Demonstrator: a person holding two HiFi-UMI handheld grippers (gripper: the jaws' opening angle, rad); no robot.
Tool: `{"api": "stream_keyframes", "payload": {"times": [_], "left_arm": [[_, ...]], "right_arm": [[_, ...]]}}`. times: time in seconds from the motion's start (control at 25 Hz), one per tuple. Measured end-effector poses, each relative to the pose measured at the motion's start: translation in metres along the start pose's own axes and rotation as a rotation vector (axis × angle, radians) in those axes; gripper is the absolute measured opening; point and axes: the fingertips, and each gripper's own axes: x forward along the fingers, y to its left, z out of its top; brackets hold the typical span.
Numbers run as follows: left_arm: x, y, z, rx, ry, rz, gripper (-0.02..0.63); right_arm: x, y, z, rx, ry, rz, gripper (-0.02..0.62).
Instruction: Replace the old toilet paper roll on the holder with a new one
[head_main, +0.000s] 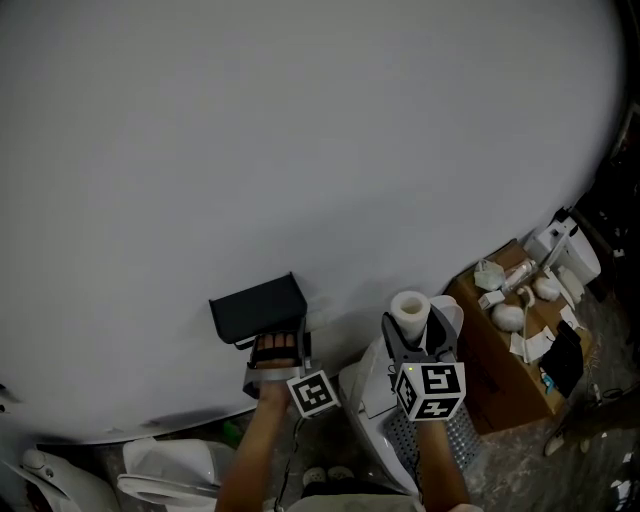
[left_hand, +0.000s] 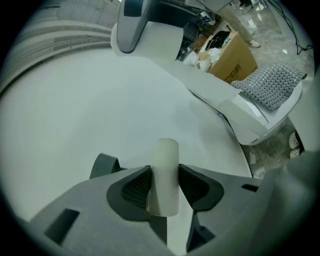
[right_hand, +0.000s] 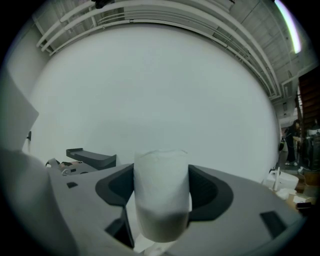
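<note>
left hand-held gripper (left_hand: 164, 184): gripping narrow tube (left_hand: 168, 159) | right hand-held gripper (right_hand: 161, 192): gripping paper roll (right_hand: 161, 172) | holder (head_main: 258, 308): near left

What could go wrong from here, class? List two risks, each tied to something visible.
1. The left gripper pinches the slim tube near one end; it could tilt or slip out.
2. The right gripper squeezes the soft new roll; dented, it may seat badly on the holder.

White wall (head_main: 300, 150), cardboard box (head_main: 497, 375), dotted mat (left_hand: 272, 85)

Grey left claw (left_hand: 164, 176), grey right claw (right_hand: 161, 176)
</note>
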Motion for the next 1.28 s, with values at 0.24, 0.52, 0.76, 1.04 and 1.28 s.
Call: {"api": "stream_keyframes", "payload": {"times": [0.24, 0.52, 0.76, 1.04, 1.28], "left_arm": [[0.005, 0.001, 0.040, -0.043, -0.084, 0.017, 0.178], [-0.005, 0.002, 0.070, -0.138, -0.173, -0.009, 0.178], [-0.028, 0.029, 0.064, -0.443, -0.274, -0.026, 0.178], [-0.080, 0.075, 0.032, -0.898, -0.476, -0.012, 0.178], [-0.128, 0.118, -0.052, -1.349, -0.581, 0.099, 0.178]], "right_arm": [[-0.001, -0.016, -0.007, 0.000, 0.013, -0.017, 0.305], [-0.003, -0.032, -0.011, 0.005, 0.021, -0.043, 0.305], [-0.002, -0.036, -0.004, 0.003, 0.007, -0.047, 0.305], [0.007, -0.016, 0.000, 0.001, 0.002, -0.003, 0.305], [0.015, 0.011, -0.001, -0.008, -0.001, 0.056, 0.305]]}}
